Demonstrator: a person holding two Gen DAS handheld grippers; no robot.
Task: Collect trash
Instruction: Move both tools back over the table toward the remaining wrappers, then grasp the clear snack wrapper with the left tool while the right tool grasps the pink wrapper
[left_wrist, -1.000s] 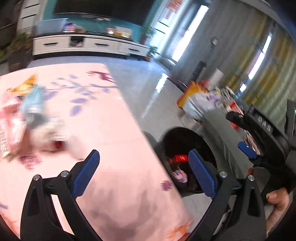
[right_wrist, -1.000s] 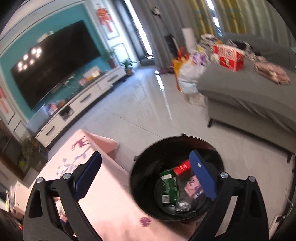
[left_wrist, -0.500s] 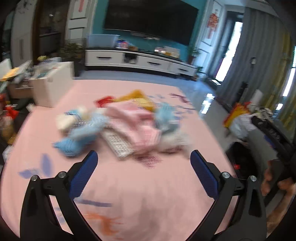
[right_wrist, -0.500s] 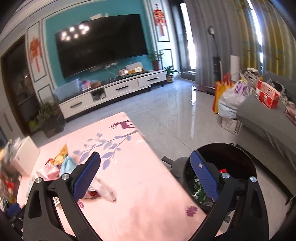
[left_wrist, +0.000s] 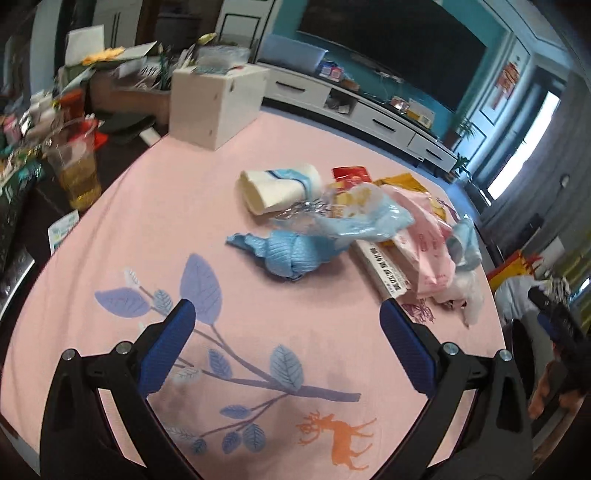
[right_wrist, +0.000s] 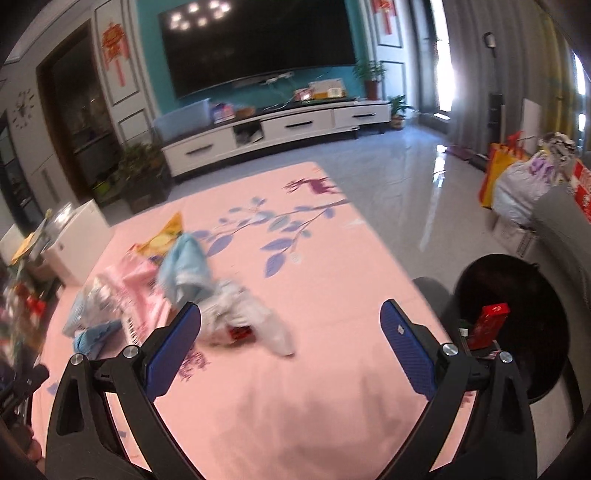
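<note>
A pile of trash lies on the pink table: a crumpled blue cloth (left_wrist: 291, 254), a tipped paper cup (left_wrist: 277, 186), a light blue plastic bag (left_wrist: 369, 218), pink packets (left_wrist: 424, 236) and a white crumpled bag (right_wrist: 243, 310). My left gripper (left_wrist: 284, 343) is open and empty, short of the blue cloth. My right gripper (right_wrist: 291, 343) is open and empty, just right of the white bag. The black trash bin (right_wrist: 532, 295) stands beside the table at the right, with a red box (right_wrist: 489, 325) in it.
A white box (left_wrist: 218, 105) and a plastic cup of yellow drink (left_wrist: 75, 166) stand at the table's far left side. A TV cabinet (right_wrist: 277, 129) lines the back wall. Bags (right_wrist: 517, 181) and a grey sofa (right_wrist: 565, 218) are at the right.
Both grippers have swung left from the bin toward the trash pile on the table. Both stay open and empty.
</note>
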